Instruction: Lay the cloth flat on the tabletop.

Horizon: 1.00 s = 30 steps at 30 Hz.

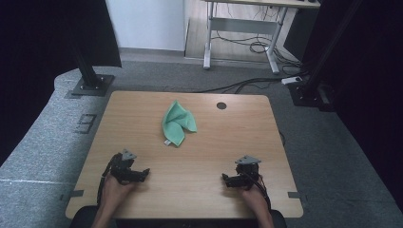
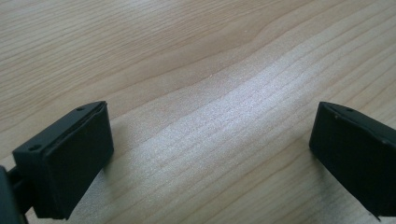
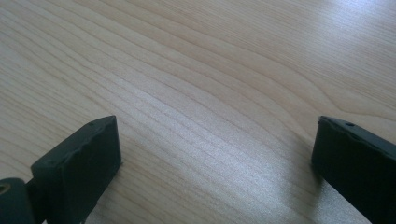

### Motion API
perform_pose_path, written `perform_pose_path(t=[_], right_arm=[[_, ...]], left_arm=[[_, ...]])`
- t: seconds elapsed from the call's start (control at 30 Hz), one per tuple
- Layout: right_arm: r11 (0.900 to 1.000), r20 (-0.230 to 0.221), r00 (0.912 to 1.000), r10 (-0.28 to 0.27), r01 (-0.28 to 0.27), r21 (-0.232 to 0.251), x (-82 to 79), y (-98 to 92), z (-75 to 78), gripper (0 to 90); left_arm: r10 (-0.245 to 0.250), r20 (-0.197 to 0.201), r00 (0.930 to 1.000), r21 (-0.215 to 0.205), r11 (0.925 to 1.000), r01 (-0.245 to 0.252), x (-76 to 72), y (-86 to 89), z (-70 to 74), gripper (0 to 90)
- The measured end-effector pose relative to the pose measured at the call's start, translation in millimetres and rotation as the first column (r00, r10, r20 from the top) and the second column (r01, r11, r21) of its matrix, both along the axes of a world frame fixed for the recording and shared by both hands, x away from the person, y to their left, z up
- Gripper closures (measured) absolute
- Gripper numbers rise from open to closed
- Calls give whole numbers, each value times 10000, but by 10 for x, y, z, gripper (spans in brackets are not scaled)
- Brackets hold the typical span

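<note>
1. Wooden table (image 1: 142,118) is sitting mid-frame in the high view, grey carpet all round it, with desk legs and a tangle of cables lying at the top of the frame.
2. Green cloth (image 1: 178,123) is lying crumpled in the upper middle of the table, well apart from both tongs. A small white tag seems to be poking out at its lower edge.
3. Left gripper (image 1: 142,173) is sitting at the lower left of the table, jaws spread wide with nothing between them, just bare wood showing in the left gripper view (image 2: 210,154).
4. Right gripper (image 1: 227,180) is mirroring it at the lower right, also gaping wide and holding nothing (image 3: 215,158).
5. What I'd be worrying about: the cloth is bunched and folded over itself, so a jaw coming down on it is probably pinching several layers or only a loose flap, and then it's slipping out or dragging across the wood instead of lifting.
6. Both tongs reaching for the same fold could also be bumping each other.
7. Count: one cloth, two grippers, one table, one dark round hole (image 1: 221,105) near the table's far edge.
</note>
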State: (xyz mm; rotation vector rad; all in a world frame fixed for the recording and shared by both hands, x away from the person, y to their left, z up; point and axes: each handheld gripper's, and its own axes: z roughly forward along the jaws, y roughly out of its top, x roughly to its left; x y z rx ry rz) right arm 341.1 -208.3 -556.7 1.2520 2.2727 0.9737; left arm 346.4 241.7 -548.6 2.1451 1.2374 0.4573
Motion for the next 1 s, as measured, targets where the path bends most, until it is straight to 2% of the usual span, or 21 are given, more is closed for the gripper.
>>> perform_pose_path(t=[0.7, 1.0], right_arm=[[10000, -14, 10000, 11, -11, 64, 2, -5, 1, 11], [9999, -30, 9999, 100, -100, 139, 1, -15, 1, 11]], left_arm=[[-359, 5, 9994, -8, 9994, 359, 45, -68, 0, 0], [-566, 38, 9984, -140, 9983, 567, 33, -92, 21, 51]])
